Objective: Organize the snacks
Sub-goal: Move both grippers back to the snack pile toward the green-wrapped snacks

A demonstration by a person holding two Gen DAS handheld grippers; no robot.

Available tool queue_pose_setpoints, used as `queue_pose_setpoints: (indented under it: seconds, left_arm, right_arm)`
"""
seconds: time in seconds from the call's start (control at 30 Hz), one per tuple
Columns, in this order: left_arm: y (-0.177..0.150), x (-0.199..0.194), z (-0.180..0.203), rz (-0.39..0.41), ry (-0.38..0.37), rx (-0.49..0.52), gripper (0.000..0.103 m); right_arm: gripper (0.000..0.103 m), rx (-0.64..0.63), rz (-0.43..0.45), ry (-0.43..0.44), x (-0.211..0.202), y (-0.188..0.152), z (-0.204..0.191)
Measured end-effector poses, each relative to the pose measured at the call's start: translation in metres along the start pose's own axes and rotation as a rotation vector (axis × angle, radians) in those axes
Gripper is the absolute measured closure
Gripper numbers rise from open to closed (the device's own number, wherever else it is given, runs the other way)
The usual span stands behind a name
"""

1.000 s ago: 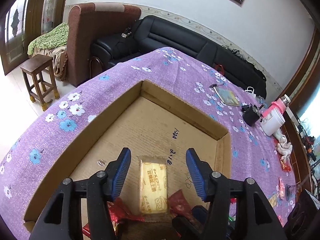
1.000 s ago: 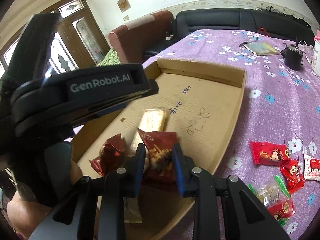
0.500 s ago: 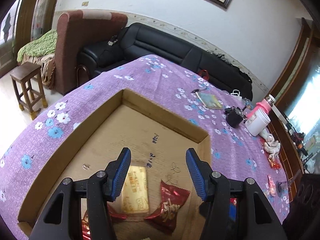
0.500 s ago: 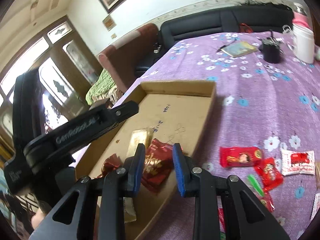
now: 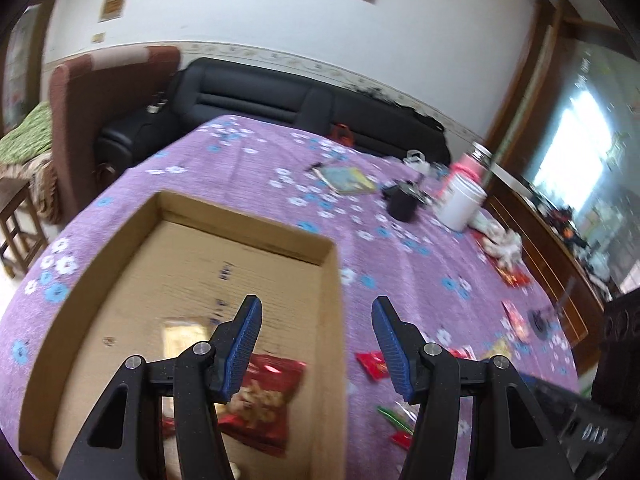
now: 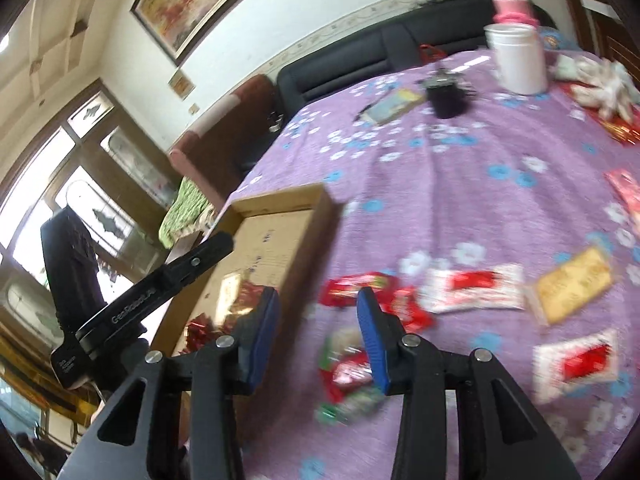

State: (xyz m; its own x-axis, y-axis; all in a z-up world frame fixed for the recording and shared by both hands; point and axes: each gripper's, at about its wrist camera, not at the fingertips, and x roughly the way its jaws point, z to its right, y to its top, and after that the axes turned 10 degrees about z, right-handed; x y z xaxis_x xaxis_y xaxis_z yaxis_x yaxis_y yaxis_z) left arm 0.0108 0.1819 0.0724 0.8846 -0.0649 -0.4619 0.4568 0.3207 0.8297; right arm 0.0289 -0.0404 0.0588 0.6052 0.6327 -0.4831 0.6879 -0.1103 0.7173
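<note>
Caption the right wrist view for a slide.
Open right hand-held gripper over loose snack packets beside the cardboard tray.

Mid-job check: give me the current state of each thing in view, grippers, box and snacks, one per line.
Left gripper: jaws open, nothing between them.
Right gripper: jaws open, just been opening, empty.
Cardboard box: open-topped, on the purple tablecloth.
Red snack pack: lying inside the box.
Yellow biscuit pack: lying inside the box.
Loose snacks: on the tablecloth, outside the box.

The left gripper [image 6: 160, 292] bears white lettering "GenRobot.AI" along its black arm, at nine o'clock in the right wrist view. Handwriting on the cardboard box [image 5: 280, 236] is blurred, unreadable.
</note>
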Motion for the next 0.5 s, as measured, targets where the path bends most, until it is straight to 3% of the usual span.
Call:
queue_pose_setpoints:
  seconds: [0.27, 0.5]
  left_arm:
    - [-0.018, 0.012, 0.042, -0.134, -0.221, 0.102, 0.043]
    - [-0.039, 0.02, 0.076, -0.213, -0.239, 0.256, 0.046]
  right_arm:
    - [0.064, 0.074, 0.032, -0.052, -0.036, -0.005, 0.045]
    - [0.064, 0.073, 0.014, -0.051, -0.042, -0.019, 0.053]
